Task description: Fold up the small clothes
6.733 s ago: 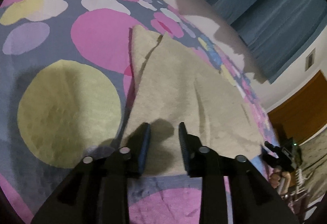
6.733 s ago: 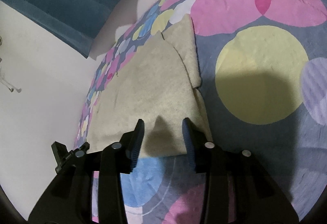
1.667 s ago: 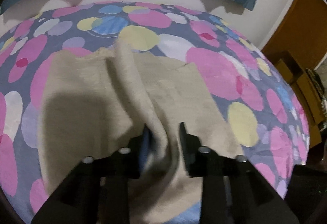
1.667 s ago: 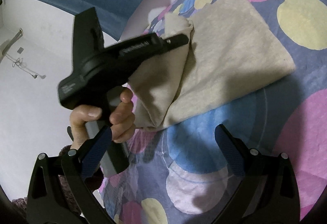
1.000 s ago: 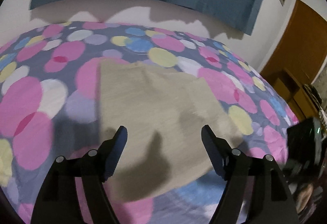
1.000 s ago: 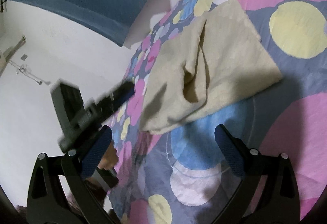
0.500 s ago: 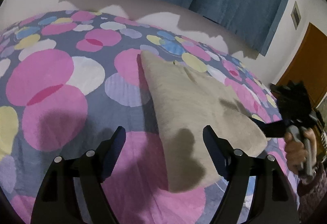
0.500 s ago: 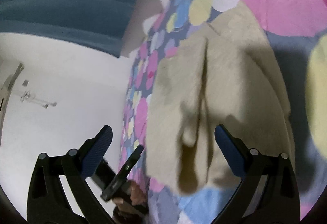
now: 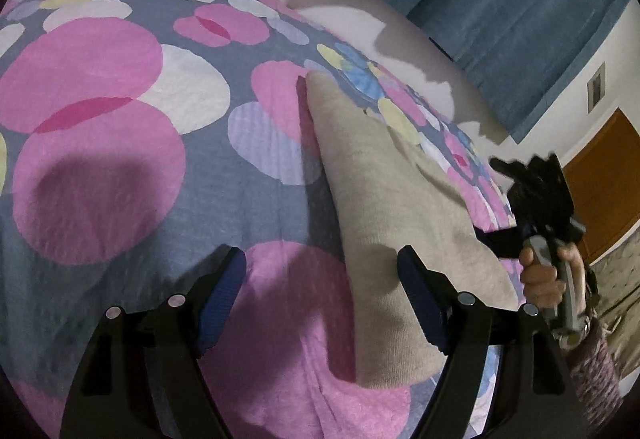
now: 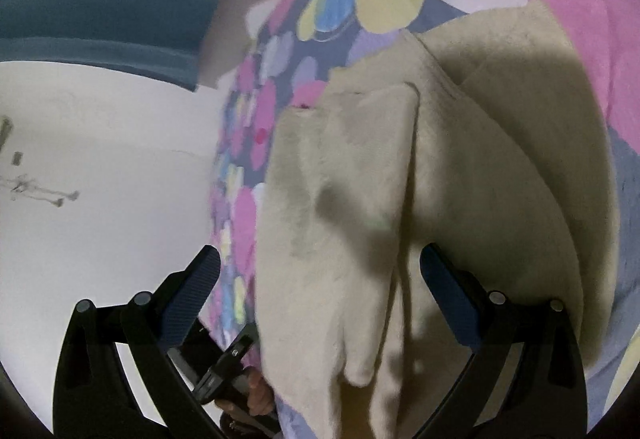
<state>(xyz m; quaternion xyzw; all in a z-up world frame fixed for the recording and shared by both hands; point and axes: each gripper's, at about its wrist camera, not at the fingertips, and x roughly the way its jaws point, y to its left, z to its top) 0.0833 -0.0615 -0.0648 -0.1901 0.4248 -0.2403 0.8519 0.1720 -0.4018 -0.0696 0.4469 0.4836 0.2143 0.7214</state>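
**A:** Your left gripper (image 9: 320, 291) is spread wide, holding nothing, over the spotted bedspread (image 9: 120, 143) at the near left edge of the beige garment (image 9: 384, 199) lying folded on it.

**B:** And the right gripper (image 10: 320, 287)?

**A:** Also spread and empty, low over the cloth. The top flap sits loose; pinch only one layer there and you'll likely drag the fold open.

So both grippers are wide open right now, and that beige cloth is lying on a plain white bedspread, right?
Not quite. The left gripper and right gripper are open, and the beige cloth lies there, but the bedspread is grey with pink, yellow and white circles, as the left wrist view shows.
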